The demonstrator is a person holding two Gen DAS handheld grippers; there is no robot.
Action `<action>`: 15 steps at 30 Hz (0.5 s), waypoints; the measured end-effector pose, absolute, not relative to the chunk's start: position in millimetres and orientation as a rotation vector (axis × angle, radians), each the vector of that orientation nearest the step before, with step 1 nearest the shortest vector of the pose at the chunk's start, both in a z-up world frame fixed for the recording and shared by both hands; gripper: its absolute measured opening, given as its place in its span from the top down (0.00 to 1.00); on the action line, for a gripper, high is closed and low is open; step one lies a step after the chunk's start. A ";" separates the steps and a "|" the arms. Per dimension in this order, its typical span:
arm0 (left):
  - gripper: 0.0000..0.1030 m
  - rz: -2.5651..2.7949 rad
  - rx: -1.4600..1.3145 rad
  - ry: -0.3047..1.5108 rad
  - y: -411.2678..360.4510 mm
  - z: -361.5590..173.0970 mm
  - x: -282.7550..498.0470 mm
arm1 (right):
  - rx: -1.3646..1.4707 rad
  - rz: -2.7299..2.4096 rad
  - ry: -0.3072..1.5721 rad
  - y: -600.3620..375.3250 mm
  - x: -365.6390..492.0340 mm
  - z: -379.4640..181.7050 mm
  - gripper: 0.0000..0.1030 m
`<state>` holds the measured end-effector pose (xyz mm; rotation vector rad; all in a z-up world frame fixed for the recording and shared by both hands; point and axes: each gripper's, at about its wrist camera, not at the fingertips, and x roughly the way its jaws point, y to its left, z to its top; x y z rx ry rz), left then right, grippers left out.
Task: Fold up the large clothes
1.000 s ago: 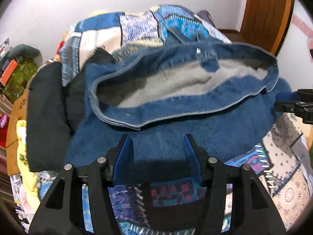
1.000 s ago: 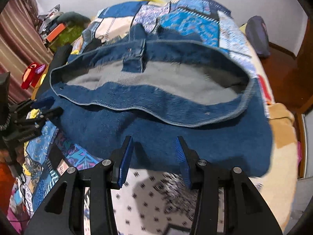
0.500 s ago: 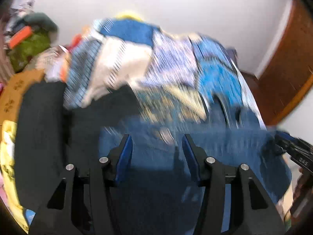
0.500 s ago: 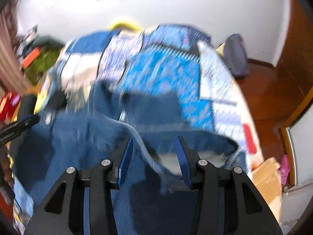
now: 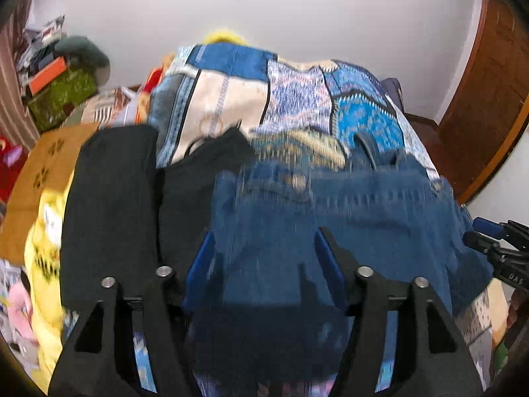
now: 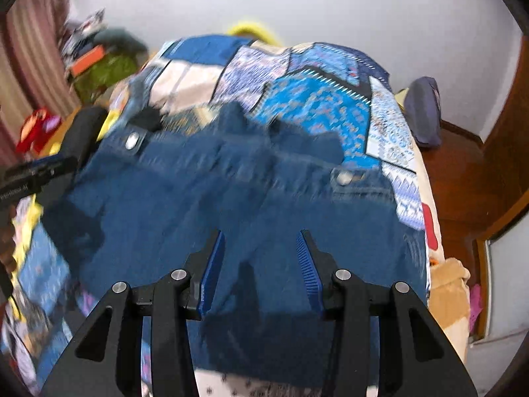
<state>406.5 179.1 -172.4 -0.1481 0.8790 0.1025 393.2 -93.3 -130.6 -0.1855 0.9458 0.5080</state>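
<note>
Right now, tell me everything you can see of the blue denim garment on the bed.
The blue denim garment is dark blue, heavy-looking cloth with stitched seams and two metal snap buttons near its far edge. It lies spread fairly flat across the patchwork bedspread, its far hem bunched. Its left side lies against a black garment. The left gripper and right gripper sit over its near part, jaws open, gripping nothing. Motion blur hides finer detail.
</note>
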 end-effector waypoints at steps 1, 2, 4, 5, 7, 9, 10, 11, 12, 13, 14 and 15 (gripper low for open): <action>0.33 0.105 -0.170 0.888 181.4 -177.4 397.1 | -0.205 0.519 0.951 -91.7 385.8 -133.6 0.60; 0.31 0.107 -0.189 0.897 183.6 -181.3 390.2 | -0.219 0.532 0.958 -90.8 378.8 -137.2 0.60; 0.23 0.121 -0.239 0.932 190.2 -193.2 372.1 | -0.209 0.543 0.978 -91.2 371.0 -145.3 0.59; 0.22 0.129 -0.265 0.938 193.1 -198.0 365.1 | -0.191 0.544 0.997 -92.4 368.1 -150.8 0.59; 0.21 0.163 -0.342 0.939 202.4 -209.6 346.5 | -0.155 0.548 1.044 -93.4 365.1 -162.8 0.59; 0.20 0.188 -0.388 0.934 206.7 -217.7 334.1 | -0.123 0.547 1.072 -95.2 362.9 -173.6 0.58; 0.20 0.186 -0.422 0.955 209.8 -225.2 329.0 | -0.110 0.540 1.060 -97.1 361.6 -176.1 0.54; 0.20 0.173 -0.447 0.971 211.1 -231.0 326.7 | -0.105 0.531 1.049 -98.7 360.6 -176.3 0.50; 0.20 0.164 -0.492 0.983 213.8 -238.3 323.6 | -0.102 0.521 1.041 -100.0 360.1 -176.3 0.48; 0.20 0.160 -0.548 0.990 216.1 -246.0 320.6 | -0.097 0.525 1.041 -100.5 359.4 -175.7 0.48; 0.19 0.149 -0.592 0.994 218.4 -251.3 320.4 | -0.093 0.527 1.041 -101.4 359.4 -175.0 0.48; 0.20 0.124 -0.648 1.001 219.7 -258.4 320.7 | -0.094 0.527 1.040 -101.5 358.8 -174.0 0.48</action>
